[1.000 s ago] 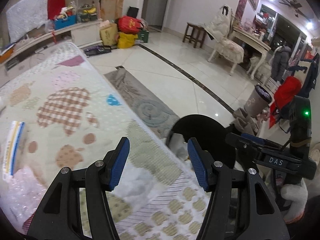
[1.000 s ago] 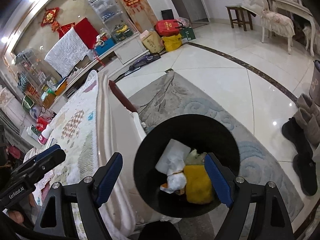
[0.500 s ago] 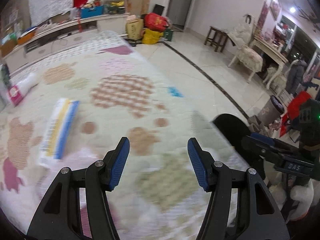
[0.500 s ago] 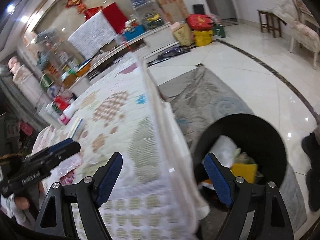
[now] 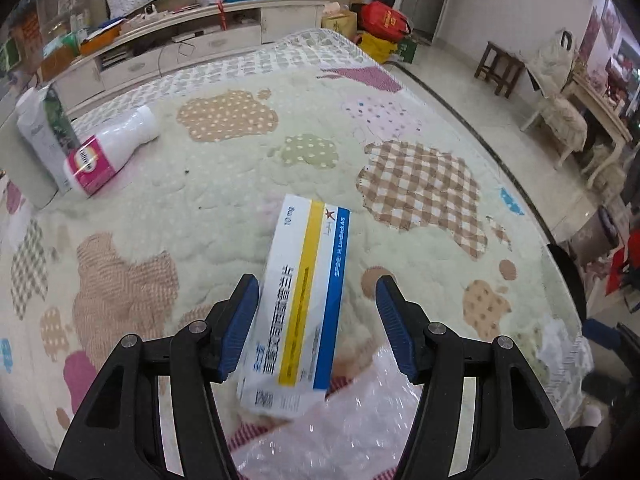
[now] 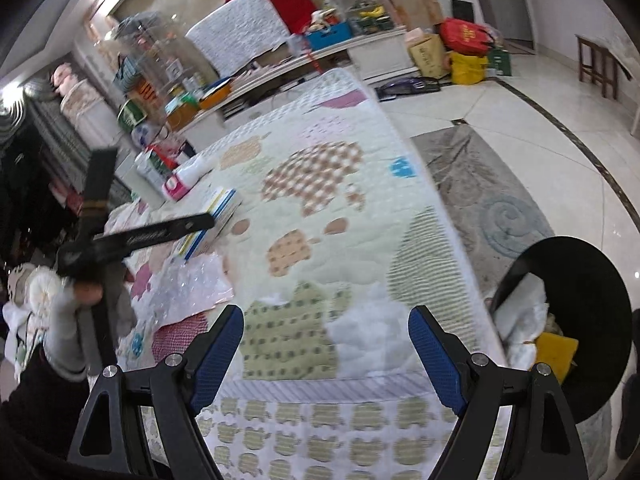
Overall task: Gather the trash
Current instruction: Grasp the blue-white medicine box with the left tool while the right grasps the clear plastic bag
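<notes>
Medicine box (image 5: 304, 300) lies on the quilt (image 5: 224, 208) — bottle (image 5: 112, 152) far left, bin (image 6: 576, 328) beside the bed.

- Box (image 5: 298, 304): white, with yellow and blue stripes.
- Bottle (image 5: 110, 150): white, pink label.
- Quilt (image 5: 224, 196): pale green, with dotted, checked and gingham patches.
- Bin (image 6: 584, 320): black.
- Claw pads (image 5: 240, 324): blue.

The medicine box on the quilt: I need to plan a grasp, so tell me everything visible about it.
The medicine box is a long, flat white carton, apparently cardboard, with a yellow stripe and a blue edge band, printed text and a code patch at its near end. It looks closed and lies flat on the quilt, its near end over a clear plastic sheet. It sits between the left gripper fingers, apparently ungripped.
</notes>
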`<state>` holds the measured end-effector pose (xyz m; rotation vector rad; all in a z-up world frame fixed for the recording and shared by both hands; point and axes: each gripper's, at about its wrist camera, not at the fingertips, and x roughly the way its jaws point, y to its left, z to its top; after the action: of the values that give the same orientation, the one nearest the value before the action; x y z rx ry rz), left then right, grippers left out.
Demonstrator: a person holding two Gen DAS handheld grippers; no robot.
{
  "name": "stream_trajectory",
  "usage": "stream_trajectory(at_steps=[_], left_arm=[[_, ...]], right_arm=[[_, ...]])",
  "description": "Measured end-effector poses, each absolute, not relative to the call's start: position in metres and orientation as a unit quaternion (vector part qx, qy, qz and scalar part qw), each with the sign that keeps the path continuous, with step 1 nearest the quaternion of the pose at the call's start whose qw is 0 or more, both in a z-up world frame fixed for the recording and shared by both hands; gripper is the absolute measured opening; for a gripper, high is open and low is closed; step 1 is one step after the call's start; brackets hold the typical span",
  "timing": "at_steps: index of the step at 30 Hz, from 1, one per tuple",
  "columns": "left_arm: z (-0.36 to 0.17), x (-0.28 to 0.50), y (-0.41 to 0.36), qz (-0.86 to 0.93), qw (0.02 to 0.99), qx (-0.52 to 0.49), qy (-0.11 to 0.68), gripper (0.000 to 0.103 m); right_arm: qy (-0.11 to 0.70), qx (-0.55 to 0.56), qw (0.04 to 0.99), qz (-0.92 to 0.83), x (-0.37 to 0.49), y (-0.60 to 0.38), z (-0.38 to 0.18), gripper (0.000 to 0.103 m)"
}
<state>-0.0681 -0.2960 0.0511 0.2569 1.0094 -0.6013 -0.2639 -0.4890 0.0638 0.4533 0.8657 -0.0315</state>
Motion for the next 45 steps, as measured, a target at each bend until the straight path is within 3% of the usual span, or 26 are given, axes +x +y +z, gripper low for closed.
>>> stream_trajectory(at_steps=[4,6,14,24,30,40,44,45], left_arm=[[0.039,-0.057,-0.296,-0.273,0.823,0.126,0.481,0.058],[0.038,-0.054,-0.285,-0.265,0.826,0.123,0.481,0.044],[0.047,-0.069,-0.237,-0.26,0.827,0.144,0.478,0.044],[0.043,-0.108,-0.17,-0.263,0.816,0.105,0.504,0.044],[0.045,-0.124,-0.154,-0.269,0.818,0.091,0.5,0.044],[0.058,-0.125,-0.116,-0.245,0.847,0.057,0.467,0.044],[0.061,-0.129,-0.099,-0.237,0.854,0.044,0.461,0.044],[0.063,-0.13,-0.095,-0.235,0.856,0.042,0.458,0.044]], right_arm=[[0.426,0.212,0.88,0.004,-0.256,-0.475,0.061,0.083],[0.433,0.205,0.878,0.017,-0.251,-0.467,0.058,0.083],[0.474,0.156,0.864,0.072,-0.217,-0.421,0.039,0.083],[0.495,0.012,0.868,0.032,-0.136,-0.376,0.027,0.083],[0.481,0.043,0.875,0.018,-0.09,-0.384,0.034,0.078],[0.492,0.161,0.853,0.07,-0.128,-0.363,0.041,0.079],[0.506,0.177,0.842,0.066,-0.117,-0.337,0.033,0.081],[0.507,0.181,0.841,0.061,-0.113,-0.332,0.031,0.086]])
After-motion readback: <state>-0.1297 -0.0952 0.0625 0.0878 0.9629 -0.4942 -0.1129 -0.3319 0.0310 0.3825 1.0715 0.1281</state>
